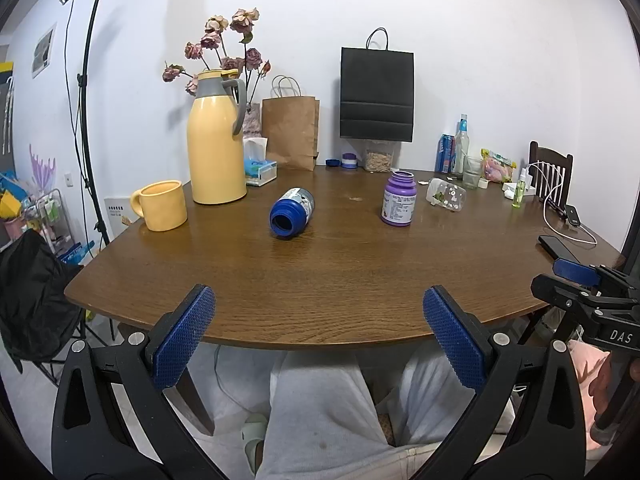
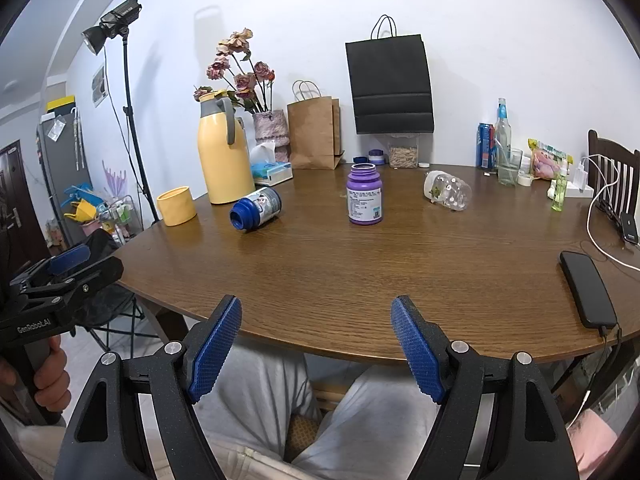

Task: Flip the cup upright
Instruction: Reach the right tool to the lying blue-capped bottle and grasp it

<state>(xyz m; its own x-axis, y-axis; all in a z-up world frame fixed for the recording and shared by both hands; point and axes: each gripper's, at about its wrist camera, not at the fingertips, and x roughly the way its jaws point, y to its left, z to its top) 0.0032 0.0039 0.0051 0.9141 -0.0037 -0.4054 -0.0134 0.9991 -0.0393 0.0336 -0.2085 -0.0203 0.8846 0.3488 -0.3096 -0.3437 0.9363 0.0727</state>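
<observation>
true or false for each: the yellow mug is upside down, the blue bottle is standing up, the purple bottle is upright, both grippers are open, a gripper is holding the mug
1. The yellow mug sits upside down on the table: true.
2. The blue bottle stands upright: false, it lies on its side, mouth open.
3. The purple bottle stands upright: true.
4. The left gripper and right gripper are both open: true.
5. A gripper holds the mug: false, both are empty, back at the table's near edge.
</observation>
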